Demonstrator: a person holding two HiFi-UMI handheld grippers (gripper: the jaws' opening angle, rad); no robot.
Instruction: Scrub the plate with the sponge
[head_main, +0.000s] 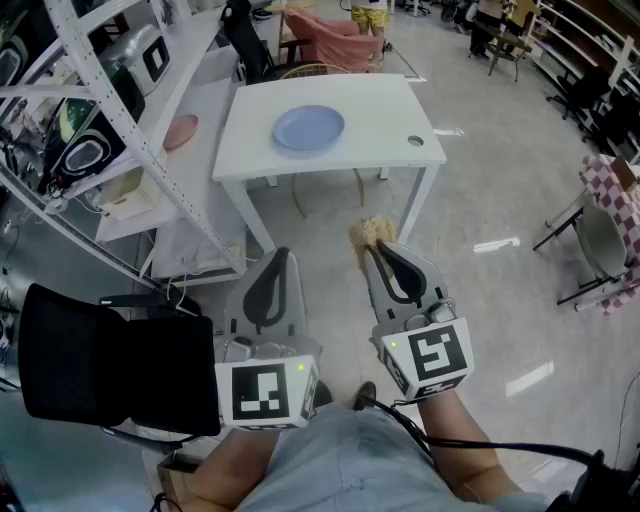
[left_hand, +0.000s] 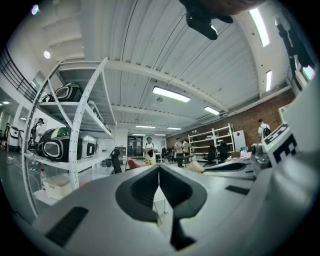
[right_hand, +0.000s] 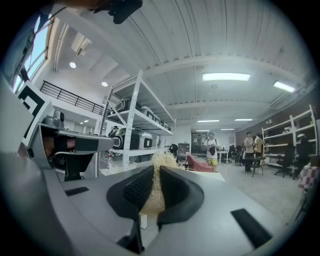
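A round pale blue plate lies on the white table ahead of me. My right gripper is held low over the floor, short of the table, shut on a straw-coloured fibrous sponge. In the right gripper view the sponge is pinched between the two dark jaws. My left gripper hangs beside the right one, jaws pressed together with nothing between them.
A white shelving rack with boxes and appliances stands left of the table. A black chair back is at my near left. A pink dish lies on the rack's lower shelf. Folding chairs stand at right, people stand far behind.
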